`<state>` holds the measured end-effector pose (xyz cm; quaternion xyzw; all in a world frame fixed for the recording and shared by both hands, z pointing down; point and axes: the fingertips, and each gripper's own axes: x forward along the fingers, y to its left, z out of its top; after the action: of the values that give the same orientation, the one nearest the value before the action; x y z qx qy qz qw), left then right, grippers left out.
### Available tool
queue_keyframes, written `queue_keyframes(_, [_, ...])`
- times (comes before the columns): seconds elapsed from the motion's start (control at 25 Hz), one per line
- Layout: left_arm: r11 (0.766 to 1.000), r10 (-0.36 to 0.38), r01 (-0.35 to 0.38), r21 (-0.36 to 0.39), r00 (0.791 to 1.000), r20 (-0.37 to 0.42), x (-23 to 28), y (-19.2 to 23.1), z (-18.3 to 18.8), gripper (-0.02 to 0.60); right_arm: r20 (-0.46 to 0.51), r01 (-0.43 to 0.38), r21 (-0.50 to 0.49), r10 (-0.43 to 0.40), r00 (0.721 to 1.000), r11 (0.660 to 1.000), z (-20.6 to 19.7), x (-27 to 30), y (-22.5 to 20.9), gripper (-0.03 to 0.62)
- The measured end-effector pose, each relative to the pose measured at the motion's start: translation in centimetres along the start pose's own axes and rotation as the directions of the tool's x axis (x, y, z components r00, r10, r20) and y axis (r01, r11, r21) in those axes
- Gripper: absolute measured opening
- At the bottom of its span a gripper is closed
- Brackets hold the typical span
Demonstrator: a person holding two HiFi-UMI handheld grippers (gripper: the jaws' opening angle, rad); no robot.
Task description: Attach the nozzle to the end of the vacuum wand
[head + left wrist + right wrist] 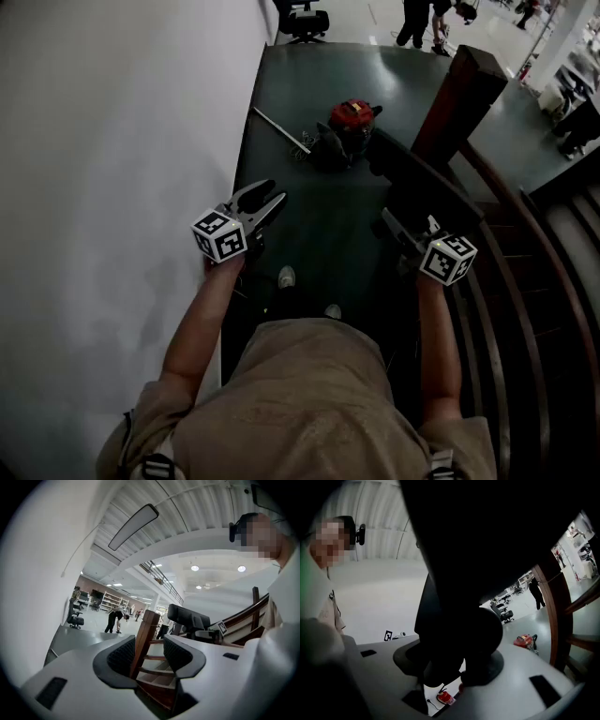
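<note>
From the head view, we see the vacuum wand (280,129) lying ahead, nearer our left hand-held gripper (265,195), slanting towards the red vacuum (352,117). Left gripper view: jaws apart, empty. Right gripper view: our right hand-held gripper (454,663) clenches the black nozzle (459,588) (so it seems).

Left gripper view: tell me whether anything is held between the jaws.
No, the left gripper's jaws stand apart and empty, with only the distant wooden newel post showing through the gap.
</note>
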<state>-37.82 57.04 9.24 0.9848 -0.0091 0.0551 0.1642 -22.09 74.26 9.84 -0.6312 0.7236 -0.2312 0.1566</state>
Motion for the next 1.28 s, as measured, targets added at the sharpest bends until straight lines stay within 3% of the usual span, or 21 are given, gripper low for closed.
queue_keyframes(0.28, [1.000, 0.020, -0.019, -0.005, 1.000, 0.009, -0.2, 3.5, 1.3, 0.179, 0.002, 0.025, -0.014, -0.025, 1.000, 1.000, 1.4, 2.2, -0.7, 0.190])
queue_keyframes(0.6, [0.998, 0.023, -0.022, -0.054, 1.000, 0.010, 3.1, 15.7, 2.9, 0.179, 0.002, 0.004, -0.032, -0.004, 1.000, 0.999, 4.3, 13.1, -4.4, 0.192])
queue_keyframes(0.88, [0.996, 0.045, -0.043, -0.074, 0.999, 0.023, 4.7, 25.8, 6.2, 0.179, 0.049, 0.008, -0.039, -0.006, 0.999, 0.999, 9.4, 22.5, -7.0, 0.192])
queue_keyframes(1.16, [1.000, 0.015, -0.014, -0.027, 1.000, 0.026, 5.1, 35.5, 7.9, 0.179, 0.134, 0.009, -0.055, -0.002, 0.991, 0.998, 12.7, 31.5, -9.8, 0.192])
queue_keyframes(1.28, [0.996, 0.031, -0.028, -0.081, 0.999, 0.027, 5.6, 38.6, 8.1, 0.179, 0.129, 0.024, -0.042, -0.018, 0.991, 0.999, 13.3, 33.3, -10.8, 0.192])
